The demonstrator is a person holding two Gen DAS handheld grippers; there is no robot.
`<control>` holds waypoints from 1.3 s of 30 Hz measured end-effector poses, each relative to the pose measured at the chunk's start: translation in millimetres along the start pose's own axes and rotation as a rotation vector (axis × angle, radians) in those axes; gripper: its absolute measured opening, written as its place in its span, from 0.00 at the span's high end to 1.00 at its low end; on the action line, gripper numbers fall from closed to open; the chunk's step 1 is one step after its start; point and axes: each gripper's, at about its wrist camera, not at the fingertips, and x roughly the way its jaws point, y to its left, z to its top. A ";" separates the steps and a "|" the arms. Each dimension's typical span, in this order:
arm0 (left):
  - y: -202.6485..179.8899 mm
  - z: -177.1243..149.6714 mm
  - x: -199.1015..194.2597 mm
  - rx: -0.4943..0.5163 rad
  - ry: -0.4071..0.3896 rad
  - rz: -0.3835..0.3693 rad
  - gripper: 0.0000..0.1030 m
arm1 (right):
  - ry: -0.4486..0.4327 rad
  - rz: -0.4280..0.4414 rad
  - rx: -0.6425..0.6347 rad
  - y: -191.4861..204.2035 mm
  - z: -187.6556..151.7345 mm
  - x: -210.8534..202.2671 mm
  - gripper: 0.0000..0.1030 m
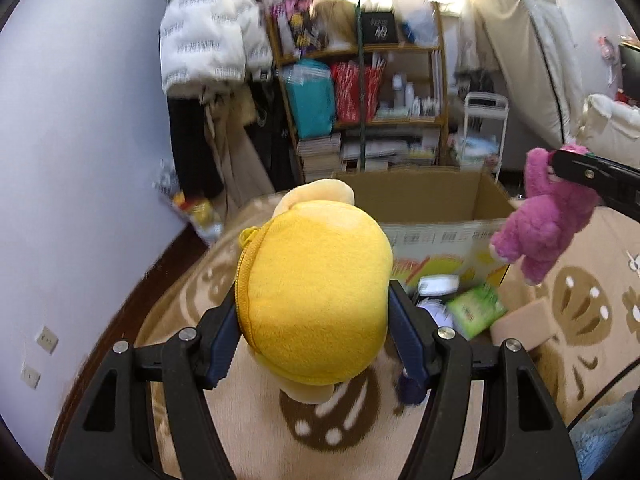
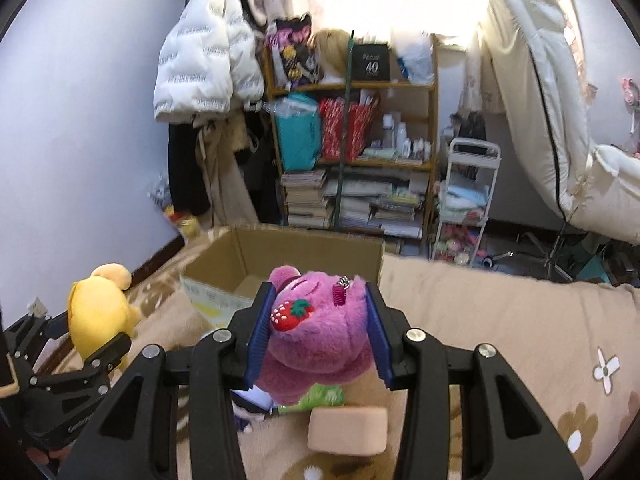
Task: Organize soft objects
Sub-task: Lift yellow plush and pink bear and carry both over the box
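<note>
On a bed spread with a beige flower-patterned blanket (image 2: 500,320), facing a cluttered bookshelf (image 2: 352,152): one open cardboard box (image 1: 432,208), standing on the blanket ahead of both grippers, interior floor bare as far as either view shows. Item, left gripper (image 1: 316,320): jaws closed against both sides of a yellow plush toy (image 1: 316,296), zip seam on its left edge; toy lifted clear of the blanket, near the box's front wall and not yet over the opening. Item, right gripper (image 2: 320,328): blue pads pressed into the head of a pink plush bear (image 2: 316,336) with a strawberry patch and a small metal clasp; bear hangs off the blanket, its body dangling near the box's right front corner in the left wrist view. Items loose on the blanket, between the grippers and the box: a green packet (image 1: 476,312), a beige foam block (image 2: 348,430), a white-and-dark object partly hidden below the bear, kind not determinable. Status, as a judgement: two soft toys picked up, neither deposited; nothing seen inside the box; at least three loose pieces remain. Task in an early stage, mid-carry toward the box.
</note>
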 end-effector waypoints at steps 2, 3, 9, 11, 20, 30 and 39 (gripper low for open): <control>-4.0 6.3 -8.2 0.019 -0.053 0.011 0.35 | -0.031 -0.004 -0.009 0.2 8.0 -2.6 0.55; -6.2 10.2 -10.8 0.029 -0.072 0.019 0.35 | -0.045 -0.007 -0.021 1.7 12.8 -2.9 0.55; -13.0 36.4 -12.6 0.063 -0.097 0.027 0.35 | -0.108 -0.002 -0.054 7.1 35.7 -1.6 0.55; -12.6 48.8 -14.8 0.064 -0.118 0.028 0.35 | -0.122 -0.004 -0.053 5.5 41.6 1.3 0.55; -1.5 113.7 -18.0 0.014 -0.245 -0.009 0.35 | -0.163 -0.027 -0.046 -5.7 65.9 18.2 0.55; -2.9 122.2 43.9 0.006 -0.224 -0.072 0.34 | -0.124 0.007 -0.095 -5.5 61.0 62.0 0.55; -6.2 102.5 108.5 -0.043 -0.098 -0.102 0.34 | -0.059 0.031 -0.091 -6.9 40.5 103.4 0.55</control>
